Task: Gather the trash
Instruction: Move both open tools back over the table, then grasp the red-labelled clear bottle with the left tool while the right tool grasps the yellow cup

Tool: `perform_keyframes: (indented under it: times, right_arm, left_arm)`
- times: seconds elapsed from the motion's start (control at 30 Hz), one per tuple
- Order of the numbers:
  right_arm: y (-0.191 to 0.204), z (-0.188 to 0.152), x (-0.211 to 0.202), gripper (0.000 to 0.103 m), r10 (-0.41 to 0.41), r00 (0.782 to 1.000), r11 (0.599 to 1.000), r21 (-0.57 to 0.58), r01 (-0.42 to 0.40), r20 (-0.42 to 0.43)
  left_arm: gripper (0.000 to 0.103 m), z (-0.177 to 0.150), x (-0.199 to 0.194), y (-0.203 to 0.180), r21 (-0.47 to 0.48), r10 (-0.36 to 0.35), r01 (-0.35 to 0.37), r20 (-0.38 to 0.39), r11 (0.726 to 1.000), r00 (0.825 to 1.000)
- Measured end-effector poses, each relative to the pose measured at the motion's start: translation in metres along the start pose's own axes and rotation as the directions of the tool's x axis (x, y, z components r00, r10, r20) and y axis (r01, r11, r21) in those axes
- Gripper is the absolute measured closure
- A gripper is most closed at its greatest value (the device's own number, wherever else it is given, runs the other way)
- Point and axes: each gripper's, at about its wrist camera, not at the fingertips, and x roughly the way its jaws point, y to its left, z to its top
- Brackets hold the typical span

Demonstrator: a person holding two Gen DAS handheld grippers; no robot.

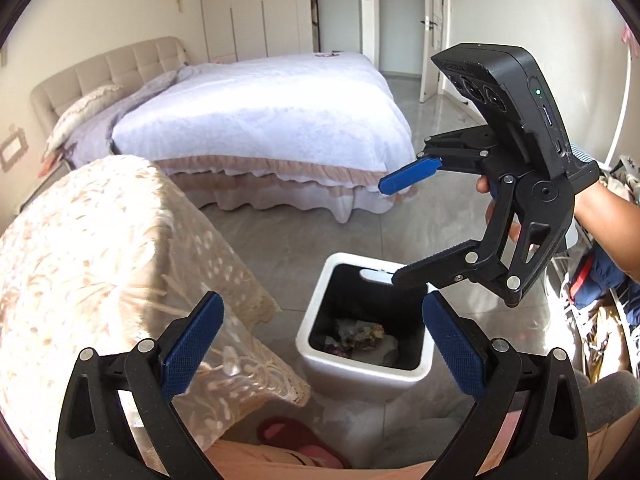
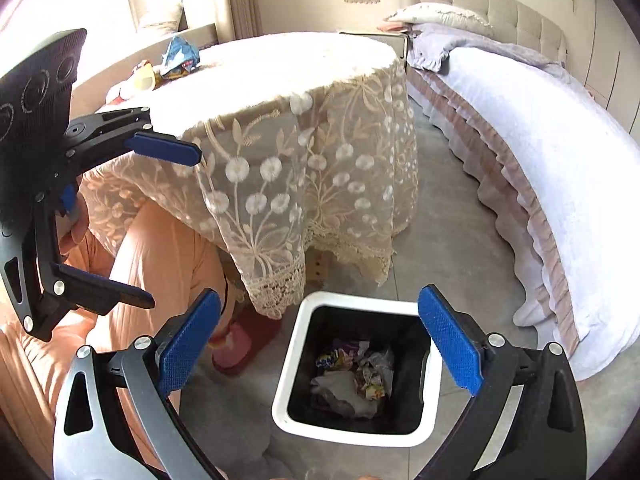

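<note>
Trash [image 2: 352, 376] was already partly collected: crumpled wrappers lay at the bottom of the bin [image 2: 288, 364], right below the right gripper [image 2: 320, 348], whose jaws were spread wide and empty. The left gripper [image 1: 324, 344] was spread and empty too. A few wrappers [image 2: 176, 58] were left on the table [image 2: 280, 80], well beyond both, so I'd say roughly halfway.

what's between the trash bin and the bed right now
Only bare grey floor lies between the white trash bin and the bed, clearest in the right wrist view.
</note>
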Motion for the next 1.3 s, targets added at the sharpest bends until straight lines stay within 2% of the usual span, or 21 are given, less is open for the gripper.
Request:
perform_keyframes:
  times: [0.1, 0.2, 0.33, 0.47, 0.57, 0.87, 1.0, 1.07, 1.17, 1.23, 1.3]
  right_arm:
    - [0.013, 0.018, -0.002, 0.005, 0.009, 0.999, 1.0, -0.003, -0.009, 0.045]
    - [0.028, 0.037, -0.001, 0.005, 0.043, 0.996, 0.999, -0.001, -0.043, 0.072]
    - [0.054, 0.062, 0.006, 0.005, 0.089, 0.992, 0.996, -0.029, -0.087, 0.094]
    - [0.083, 0.089, 0.014, 0.005, 0.131, 0.985, 0.99, -0.061, -0.124, 0.115]
    - [0.106, 0.108, 0.024, 0.005, 0.151, 0.978, 0.987, -0.074, -0.142, 0.142]
    - [0.174, 0.166, 0.063, 0.005, 0.264, 0.954, 0.962, -0.111, -0.249, 0.14]
    - [0.205, 0.19, 0.08, 0.005, 0.293, 0.948, 0.95, -0.147, -0.275, 0.126]
    - [0.221, 0.202, 0.091, 0.005, 0.3, 0.947, 0.948, -0.151, -0.282, 0.116]
    - [0.237, 0.222, 0.112, 0.005, 0.289, 0.953, 0.953, -0.118, -0.278, 0.092]
    - [0.245, 0.234, 0.128, 0.005, 0.291, 0.953, 0.955, -0.088, -0.284, 0.08]
    - [0.25, 0.247, 0.143, 0.005, 0.308, 0.949, 0.951, -0.061, -0.304, 0.069]
  left_arm:
    - [0.005, -0.006, -0.021, 0.018, -0.056, 0.092, -0.09, 0.019, 0.994, 0.996]
    - [0.005, -0.016, -0.038, 0.042, -0.151, 0.188, -0.184, 0.007, 0.971, 0.982]
    - [0.005, -0.033, -0.066, 0.075, -0.294, 0.254, -0.24, 0.011, 0.925, 0.967]
    - [0.005, -0.052, -0.097, 0.099, -0.377, 0.351, -0.322, 0.01, 0.868, 0.936]
    - [0.005, -0.066, -0.123, 0.118, -0.433, 0.406, -0.358, 0.021, 0.827, 0.914]
    - [0.005, -0.111, -0.187, 0.179, -0.477, 0.596, -0.54, -0.041, 0.693, 0.802]
    - [0.005, -0.128, -0.209, 0.208, -0.449, 0.651, -0.607, -0.07, 0.656, 0.756]
    - [0.005, -0.135, -0.218, 0.223, -0.421, 0.659, -0.619, -0.065, 0.662, 0.749]
    - [0.005, -0.141, -0.223, 0.249, -0.347, 0.642, -0.623, -0.072, 0.701, 0.763]
    - [0.005, -0.141, -0.225, 0.262, -0.3, 0.645, -0.633, -0.07, 0.714, 0.761]
    - [0.005, -0.139, -0.225, 0.274, -0.29, 0.62, -0.609, -0.064, 0.738, 0.782]
